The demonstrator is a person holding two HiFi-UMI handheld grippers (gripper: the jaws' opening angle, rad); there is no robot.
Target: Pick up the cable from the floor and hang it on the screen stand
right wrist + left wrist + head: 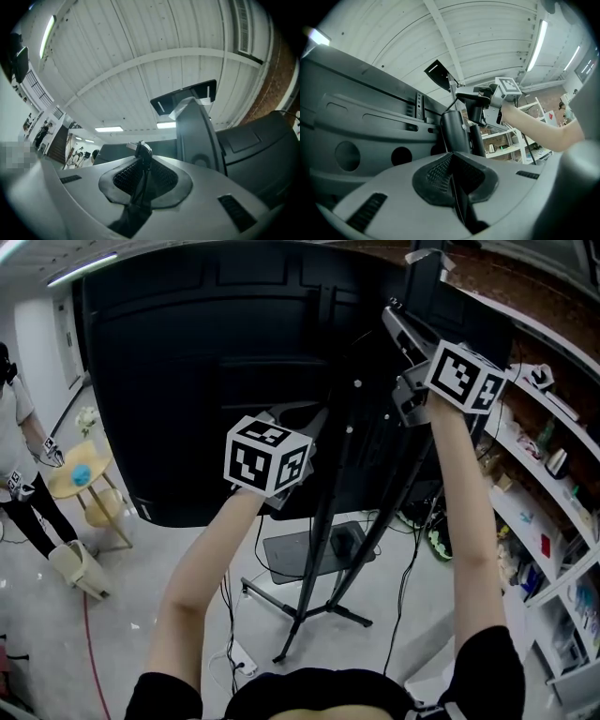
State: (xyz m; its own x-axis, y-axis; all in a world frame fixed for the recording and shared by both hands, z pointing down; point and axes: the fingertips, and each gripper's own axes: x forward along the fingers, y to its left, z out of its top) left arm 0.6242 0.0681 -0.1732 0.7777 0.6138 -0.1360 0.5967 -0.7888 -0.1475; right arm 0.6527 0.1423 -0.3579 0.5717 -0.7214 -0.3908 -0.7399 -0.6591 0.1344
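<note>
Cable (139,183): one, in left gripper (451,157) and right gripper (143,158)

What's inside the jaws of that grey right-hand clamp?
A thin black cable, its small plug end poking above the dark ribbed pads; the length below them is covered.

AHEAD: screen back (178,381) blocked the whole front | CENTRE: stand post (323,521) rose through the middle, legs (309,610) spread below | RIGHT: shelves (553,512) near, passage narrow | LEFT: floor (159,549) open; small table (80,479) and person (19,456) well apart | ABOVE: free up to ceiling (140,47)
</note>
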